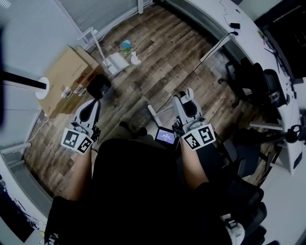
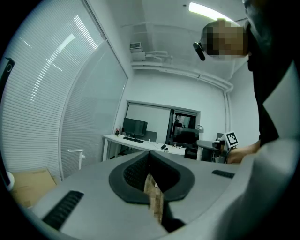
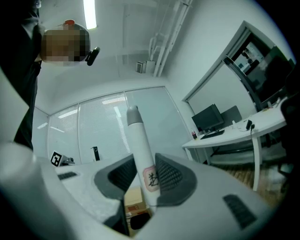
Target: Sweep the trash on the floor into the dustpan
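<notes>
The head view is recorded dim and low in contrast; the wooden floor point(image 1: 158, 57) is evenly lit, while the person's dark torso point(image 1: 138, 191) is lost in near-black. Strong barrel distortion and black vignetted corners are seen in both gripper views. A ceiling strip light point(image 3: 89, 14) and a ceiling lamp point(image 2: 206, 8) are blown out. Bright streaks are recorded on the blinds point(image 2: 42, 93). The white broom handle point(image 3: 140, 150) is brightly lit. A cool cast is noted throughout.
</notes>
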Tool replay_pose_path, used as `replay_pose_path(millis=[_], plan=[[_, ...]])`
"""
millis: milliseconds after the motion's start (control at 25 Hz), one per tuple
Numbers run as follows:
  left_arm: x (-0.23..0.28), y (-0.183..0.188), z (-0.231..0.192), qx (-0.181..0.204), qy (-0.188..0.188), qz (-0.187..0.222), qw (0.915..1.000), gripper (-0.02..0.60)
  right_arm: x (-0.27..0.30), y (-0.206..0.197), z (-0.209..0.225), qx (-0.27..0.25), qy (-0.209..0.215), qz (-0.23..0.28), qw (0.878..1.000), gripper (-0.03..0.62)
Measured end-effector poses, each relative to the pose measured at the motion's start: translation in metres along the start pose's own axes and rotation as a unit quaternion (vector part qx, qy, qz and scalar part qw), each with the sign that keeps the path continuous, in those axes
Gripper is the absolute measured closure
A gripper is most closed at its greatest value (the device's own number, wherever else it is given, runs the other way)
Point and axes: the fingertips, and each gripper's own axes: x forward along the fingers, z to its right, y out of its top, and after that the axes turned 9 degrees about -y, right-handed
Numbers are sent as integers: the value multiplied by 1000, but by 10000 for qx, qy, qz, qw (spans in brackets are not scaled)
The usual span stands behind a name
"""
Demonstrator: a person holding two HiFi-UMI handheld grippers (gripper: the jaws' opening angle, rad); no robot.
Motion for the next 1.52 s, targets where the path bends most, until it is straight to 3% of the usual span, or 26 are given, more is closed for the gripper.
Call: replay_pose_path(millis=[320,560,1200,1520], plan=[[28,6,-38,-9,265,2,9996,586,45,3,21,-67,10,-185,9998,485],[61,3,-94,-235,368,74,9990,586,102,5,43,-61,17,-356,9993,484],[203,46,-296,-364,106,12,9993,560,333,57,131,-107,-236,-401,9989,484],[249,53,-365,-424,495,-52,9979,548,444,86,181,-278,-8,-302,9992,484]])
